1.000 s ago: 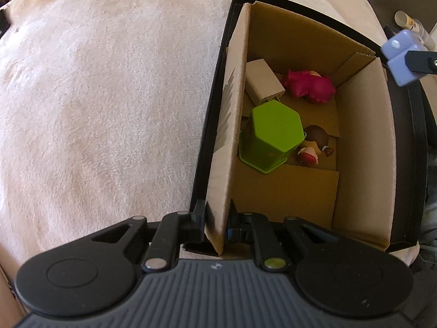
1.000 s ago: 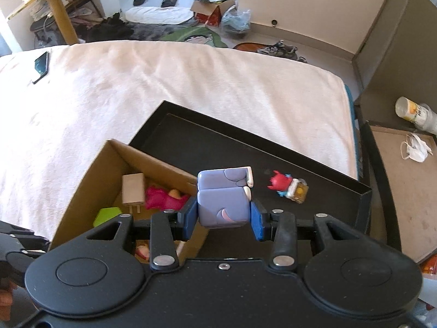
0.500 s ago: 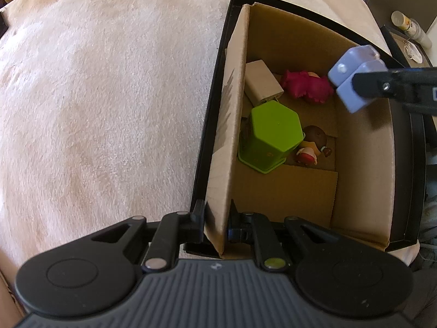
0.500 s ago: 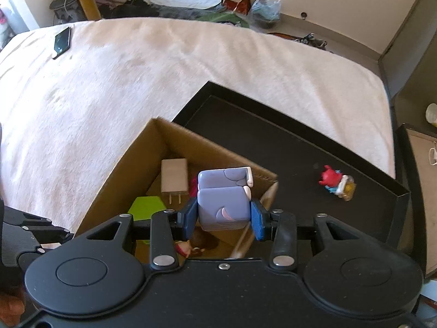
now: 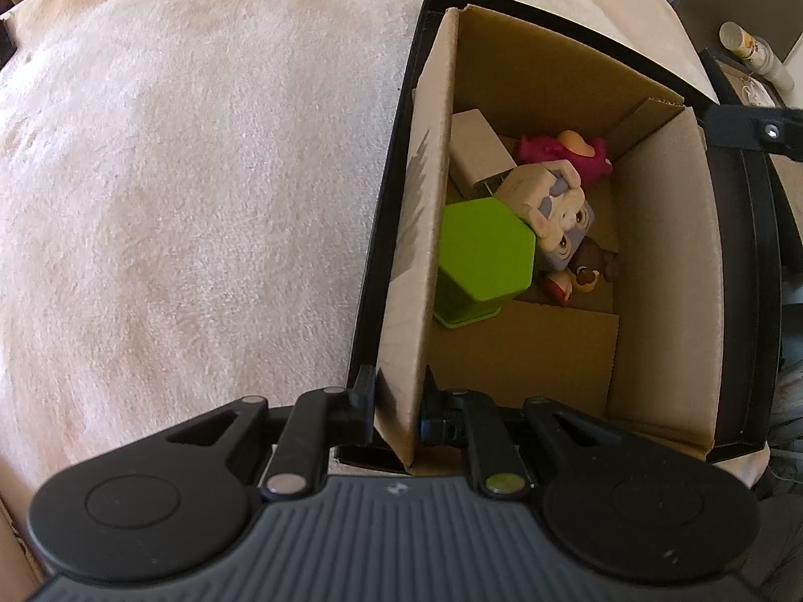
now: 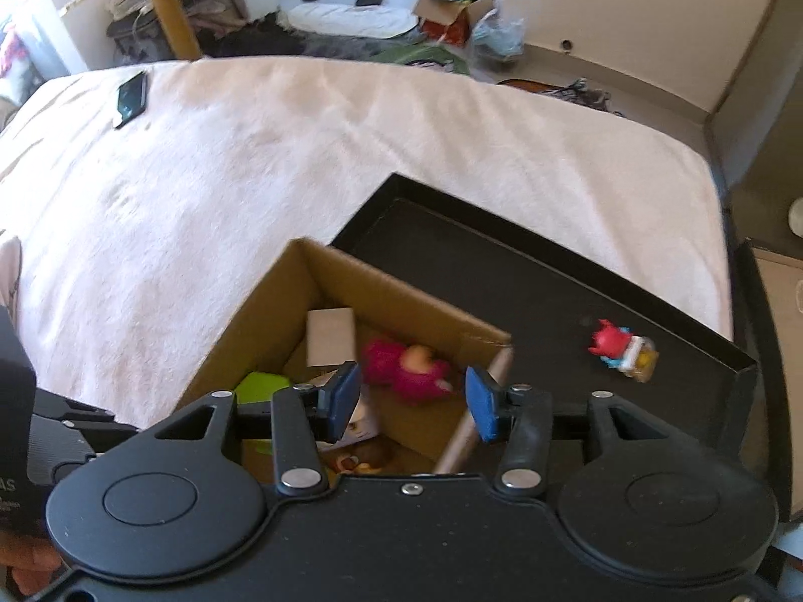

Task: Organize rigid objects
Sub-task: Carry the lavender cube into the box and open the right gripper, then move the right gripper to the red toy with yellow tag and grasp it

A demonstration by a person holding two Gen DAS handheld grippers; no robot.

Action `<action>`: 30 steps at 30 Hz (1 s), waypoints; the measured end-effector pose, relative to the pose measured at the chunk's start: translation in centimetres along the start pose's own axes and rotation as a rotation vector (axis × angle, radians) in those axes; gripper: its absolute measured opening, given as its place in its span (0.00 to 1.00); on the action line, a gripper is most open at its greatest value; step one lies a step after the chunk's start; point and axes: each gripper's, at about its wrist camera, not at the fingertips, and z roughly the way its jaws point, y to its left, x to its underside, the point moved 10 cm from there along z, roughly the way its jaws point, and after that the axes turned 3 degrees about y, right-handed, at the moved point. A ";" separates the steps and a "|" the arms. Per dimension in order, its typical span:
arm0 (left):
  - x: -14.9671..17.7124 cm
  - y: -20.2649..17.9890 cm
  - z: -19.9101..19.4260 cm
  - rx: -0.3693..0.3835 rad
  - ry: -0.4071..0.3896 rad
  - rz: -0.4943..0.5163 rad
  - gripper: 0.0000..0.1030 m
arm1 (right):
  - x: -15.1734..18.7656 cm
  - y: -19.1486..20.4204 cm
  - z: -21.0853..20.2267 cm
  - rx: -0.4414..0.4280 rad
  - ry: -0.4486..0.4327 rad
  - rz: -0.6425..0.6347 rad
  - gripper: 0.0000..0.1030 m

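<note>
A cardboard box [image 5: 662,271] stands in a black tray [image 6: 527,281] on the bed. Inside lie a lilac block toy [image 5: 552,210], a green hexagonal cup [image 5: 482,251], a beige charger [image 5: 479,150], a pink plush toy [image 5: 562,150] and a small brown figure [image 5: 582,276]. My left gripper [image 5: 399,404] is shut on the box's left wall [image 5: 416,231]. My right gripper [image 6: 414,399] is open and empty above the box's far right corner. A small red and blue figure [image 6: 622,356] lies on the tray floor outside the box.
The bed's pale blanket [image 6: 301,160] spreads left of the tray, with a dark phone [image 6: 131,98] on its far corner. A second tray [image 6: 773,351] sits at the right. Floor clutter lies beyond the bed.
My right gripper opened and let go of the lilac block toy, which now lies in the box against the green cup. The left gripper has kept its hold.
</note>
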 end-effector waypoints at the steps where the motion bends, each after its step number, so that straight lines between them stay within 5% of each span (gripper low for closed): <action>1: 0.0 0.0 0.0 -0.004 0.000 0.000 0.14 | 0.1 -0.7 -0.1 0.007 -0.002 0.009 0.46; 14: 0.0 -0.4 0.6 -0.053 0.018 -0.010 0.13 | 1.8 -7.5 0.7 0.070 0.005 0.096 0.46; 30: -1.1 -1.1 0.0 -0.105 0.021 0.021 0.11 | 2.1 -13.9 5.1 0.113 -0.006 0.275 0.64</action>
